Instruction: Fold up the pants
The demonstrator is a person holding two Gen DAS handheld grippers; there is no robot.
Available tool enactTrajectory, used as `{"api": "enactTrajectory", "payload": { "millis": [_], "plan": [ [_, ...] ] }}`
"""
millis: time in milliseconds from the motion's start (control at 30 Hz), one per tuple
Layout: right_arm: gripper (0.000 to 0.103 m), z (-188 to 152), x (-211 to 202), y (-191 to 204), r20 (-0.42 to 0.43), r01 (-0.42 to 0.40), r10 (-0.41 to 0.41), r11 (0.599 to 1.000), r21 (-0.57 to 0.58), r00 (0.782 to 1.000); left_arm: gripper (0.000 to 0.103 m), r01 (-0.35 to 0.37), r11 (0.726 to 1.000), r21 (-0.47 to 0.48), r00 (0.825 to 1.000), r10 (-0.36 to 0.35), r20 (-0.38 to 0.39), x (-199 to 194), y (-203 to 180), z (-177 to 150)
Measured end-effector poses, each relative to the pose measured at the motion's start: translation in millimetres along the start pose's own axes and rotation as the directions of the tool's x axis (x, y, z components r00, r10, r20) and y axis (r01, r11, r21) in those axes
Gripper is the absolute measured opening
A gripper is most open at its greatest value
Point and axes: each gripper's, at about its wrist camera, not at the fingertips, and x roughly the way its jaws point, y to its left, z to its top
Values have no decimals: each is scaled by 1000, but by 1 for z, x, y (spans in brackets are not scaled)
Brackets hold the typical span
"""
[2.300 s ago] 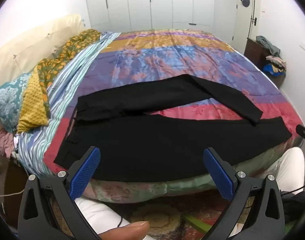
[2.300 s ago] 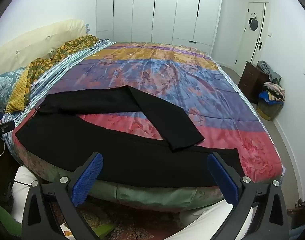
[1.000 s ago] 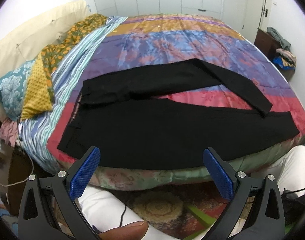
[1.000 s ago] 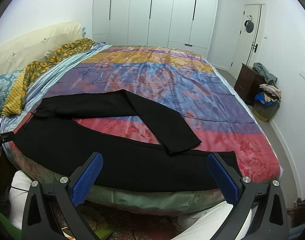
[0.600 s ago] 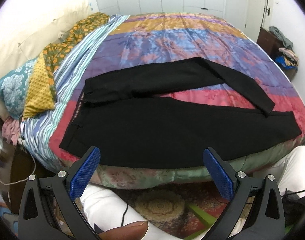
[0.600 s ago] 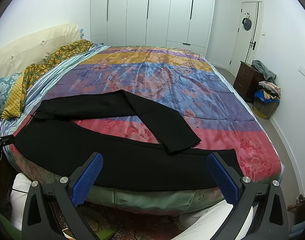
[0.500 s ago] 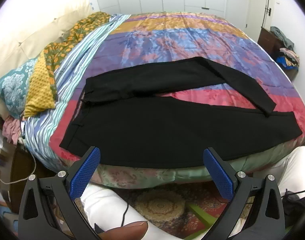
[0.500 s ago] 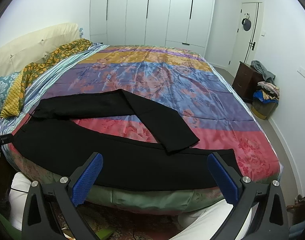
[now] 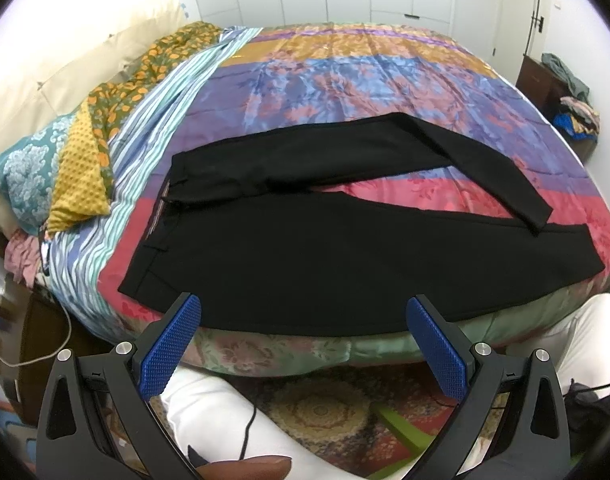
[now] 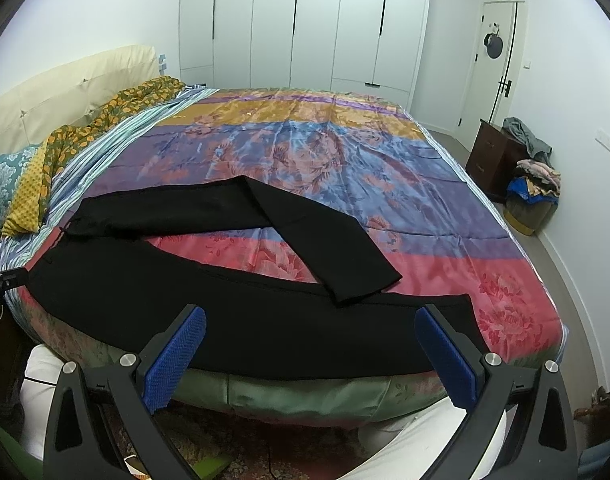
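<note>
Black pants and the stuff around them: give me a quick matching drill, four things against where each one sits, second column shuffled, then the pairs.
Things:
1. black pants
2. yellow dotted pillow
3. dark wooden cabinet
4. white wardrobe doors

Places:
A. against the right-hand wall, clothes heaped on it
B. behind the far end of the bed
C. spread along the near edge of the bed
D. at the left side of the bed

Pairs: 1-C, 2-D, 3-A, 4-B

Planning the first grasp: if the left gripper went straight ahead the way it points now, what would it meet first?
Most likely the near leg of the black pants, where it lies along the bed's near edge. The left gripper is open and empty, with nothing visible between. Depth is unclear in this fisheye view.
</note>
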Motion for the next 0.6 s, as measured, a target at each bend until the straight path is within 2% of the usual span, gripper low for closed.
{"api": "enactTrajectory", "payload": {
  "millis": [600],
  "plan": [
    [103,-4,7,4,-49,-2,2,1000,-5,999,102,-28,1000,14,1000,28,-12,2,-5,-2]
  ]
}}
